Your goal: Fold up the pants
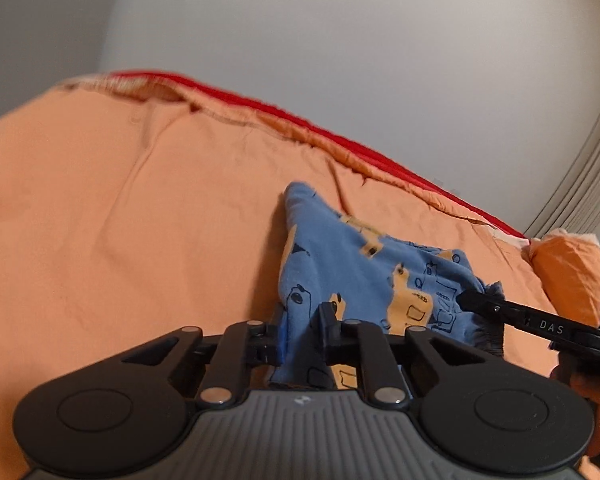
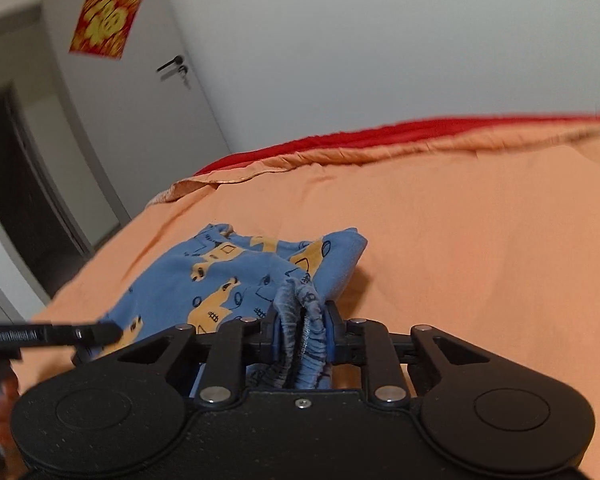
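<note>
Both grippers are clamped on the same end of the pants: the left gripper point(image 1: 300, 340) has its jaws pinched on a blue fold of the cloth, and the right gripper point(image 2: 300, 336) is squeezing the bunched, gathered grey-blue hem or waistband (hard to say which). The pants point(image 1: 364, 276), blue with yellow vehicle prints, are lying on the orange bedsheet point(image 1: 120, 220) near the far side of the bed, where a red blanket point(image 1: 340, 136) peeks out at the edge; the near end is pulled up off the sheet by the two grips, while the far end sits on the bed. From the left camera you can see the right gripper's finger biting the cloth's corner, with an orange pillow point(image 1: 568, 272) just beyond. A door point(image 2: 132, 92) with a red-and-gold poster point(image 2: 106, 22) shows in the right view. Looks like the start of a fold: both corners grabbed, edge off the sheet. Next move probably means carrying both grips together toward the far end, keeping the edge taut and level so the halves line up, then letting go.
</note>
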The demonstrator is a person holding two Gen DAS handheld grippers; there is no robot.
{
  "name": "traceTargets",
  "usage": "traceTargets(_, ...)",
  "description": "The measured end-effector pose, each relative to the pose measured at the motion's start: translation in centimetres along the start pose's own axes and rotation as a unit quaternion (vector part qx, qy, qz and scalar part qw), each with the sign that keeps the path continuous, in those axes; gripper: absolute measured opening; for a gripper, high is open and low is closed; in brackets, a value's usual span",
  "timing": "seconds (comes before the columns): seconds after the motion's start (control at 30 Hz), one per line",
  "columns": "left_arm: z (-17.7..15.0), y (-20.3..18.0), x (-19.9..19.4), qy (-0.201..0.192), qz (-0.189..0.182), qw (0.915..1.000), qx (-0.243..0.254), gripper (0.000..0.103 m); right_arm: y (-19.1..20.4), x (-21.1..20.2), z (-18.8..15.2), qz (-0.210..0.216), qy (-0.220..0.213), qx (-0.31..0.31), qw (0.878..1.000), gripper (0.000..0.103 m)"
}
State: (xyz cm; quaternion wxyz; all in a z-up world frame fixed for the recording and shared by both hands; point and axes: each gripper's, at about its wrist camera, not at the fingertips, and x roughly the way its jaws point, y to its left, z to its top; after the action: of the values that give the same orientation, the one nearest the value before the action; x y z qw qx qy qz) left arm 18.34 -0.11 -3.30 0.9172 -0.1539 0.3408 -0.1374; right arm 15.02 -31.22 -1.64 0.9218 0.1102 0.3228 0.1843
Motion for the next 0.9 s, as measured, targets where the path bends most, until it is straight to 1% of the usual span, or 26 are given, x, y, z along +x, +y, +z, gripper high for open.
traceTargets(0.07,0.4,-1.3,-0.2,-0.019,-0.001,0.9994,0.029,0.016,0.8,-0.6,0.5,-0.005,-0.012,-0.026,1.0,0.02)
traceTargets(0.17,1.0,-2.4,-0.4,-0.035,-0.01,0.9982,0.048,0.016,1.1,-1.5,1.7,-0.025,-0.04,-0.052,0.998,0.019)
traceTargets(0.27,1.7,-2.4,-0.1,-0.05,-0.023,0.9975,0.044,0.016,-0.2,-2.3,3.2,-0.042,-0.065,-0.051,0.996,0.019)
traceTargets(0.43,1.7,-2.8,0.9,-0.058,-0.045,0.9958,0.054,0.016,-3.2,-2.5,5.0,-0.081,-0.088,-0.042,0.992,0.019)
traceTargets(0.53,2.0,-3.9,2.8,-0.048,-0.05,0.9961,0.054,0.016,-5.2,-1.8,5.6,-0.099,-0.084,-0.035,0.991,0.02)
traceTargets(0.7,1.6,-4.2,5.6,-0.011,-0.045,0.9981,0.041,0.016,-7.6,-0.4,5.0,-0.112,-0.06,-0.024,0.992,0.02)
traceTargets(0.77,1.1,-4.0,6.2,0.002,-0.041,0.9985,0.035,0.016,-8.1,0.1,4.4,-0.114,-0.05,-0.018,0.992,0.02)
traceTargets(0.9,0.4,-3.4,6.5,0.009,-0.034,0.9989,0.033,0.016,-8.7,0.6,3.2,-0.119,-0.042,-0.006,0.992,0.021)
